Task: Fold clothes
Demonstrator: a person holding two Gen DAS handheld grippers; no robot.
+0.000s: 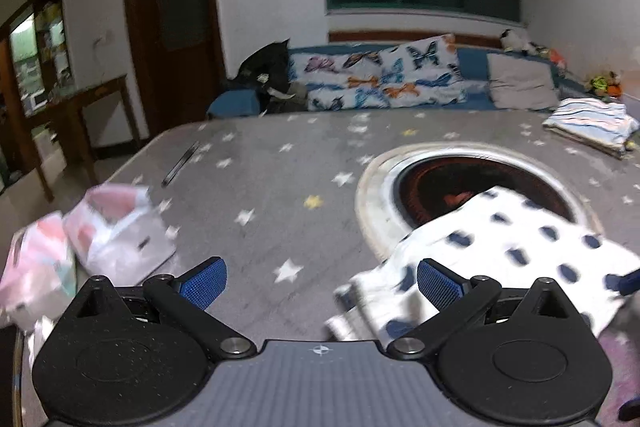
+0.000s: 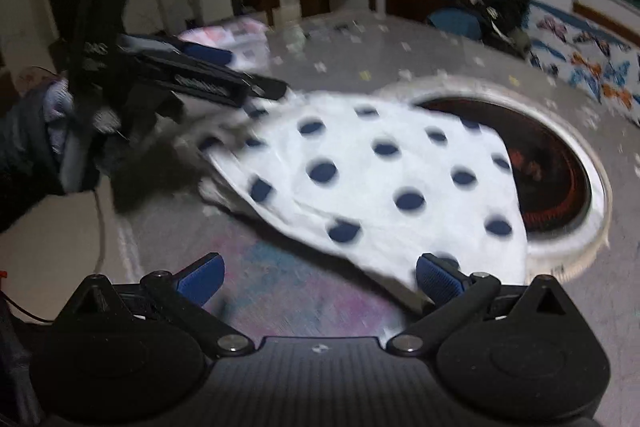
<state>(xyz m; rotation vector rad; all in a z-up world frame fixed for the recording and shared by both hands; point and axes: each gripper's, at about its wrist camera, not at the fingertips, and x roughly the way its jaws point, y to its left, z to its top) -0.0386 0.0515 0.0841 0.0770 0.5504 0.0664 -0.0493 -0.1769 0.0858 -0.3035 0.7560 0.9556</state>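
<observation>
Mid-fold I'd say: dotted cloth [image 2: 384, 167] lies half over the table's [image 1: 256, 187] round burner hole, both grippers [image 1: 322, 285] [image 2: 320, 281] wide open, so next they need to pinch an edge.

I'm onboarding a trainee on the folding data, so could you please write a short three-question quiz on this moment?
1. True or false: the polka-dot garment partly covers the round recess in the table.
2. What lies at the table's far right corner in the left wrist view?
A. a kettle
B. a striped folded stack
C. a shoe
3. Are the left gripper and right gripper open or shut?

Key: 1 true; 2 B; 3 both open, neither clamped on cloth.
</observation>
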